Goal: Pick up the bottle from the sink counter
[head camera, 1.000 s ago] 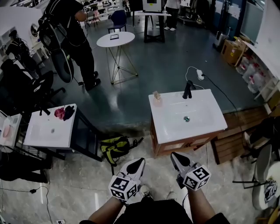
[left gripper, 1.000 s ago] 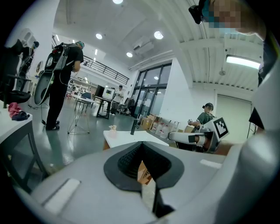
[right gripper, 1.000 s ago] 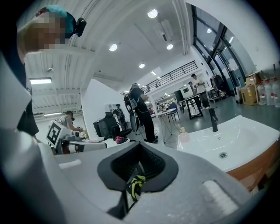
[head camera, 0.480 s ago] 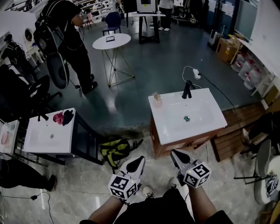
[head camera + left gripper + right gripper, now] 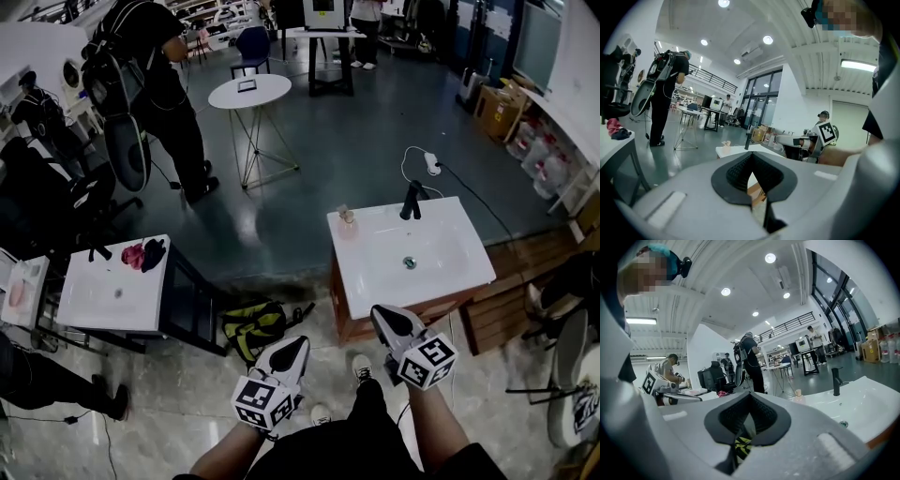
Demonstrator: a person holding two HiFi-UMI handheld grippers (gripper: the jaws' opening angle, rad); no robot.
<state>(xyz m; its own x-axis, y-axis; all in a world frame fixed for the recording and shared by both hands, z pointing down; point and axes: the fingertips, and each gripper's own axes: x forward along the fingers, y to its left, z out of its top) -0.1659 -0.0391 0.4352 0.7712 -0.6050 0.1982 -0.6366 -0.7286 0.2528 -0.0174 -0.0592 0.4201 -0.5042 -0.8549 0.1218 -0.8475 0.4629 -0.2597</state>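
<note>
White sink counter (image 5: pixel 450 272) stands right of centre on a brown wooden cabinet, with a black faucet (image 5: pixel 411 200) at its far edge. Bottle (image 5: pixel 347 221): small, pale, upright on the counter's far left corner, apart from the faucet.

Left gripper (image 5: pixel 298 347): held low on the near side, pointing toward the counter. Jaws closed tip to tip, nothing between them.

Right gripper (image 5: pixel 379 317): beside it, tips close to the counter's near edge in the head view, well apart from the bottle. Jaws likewise closed and empty.

Yellow-and-black bag (image 5: pixel 255 323) lies on the floor left of the cabinet. Second white counter (image 5: pixel 94 300) further left carries red and dark cloths (image 5: pixel 141 254). Round white table (image 5: pixel 248 91) stands far off.
</note>
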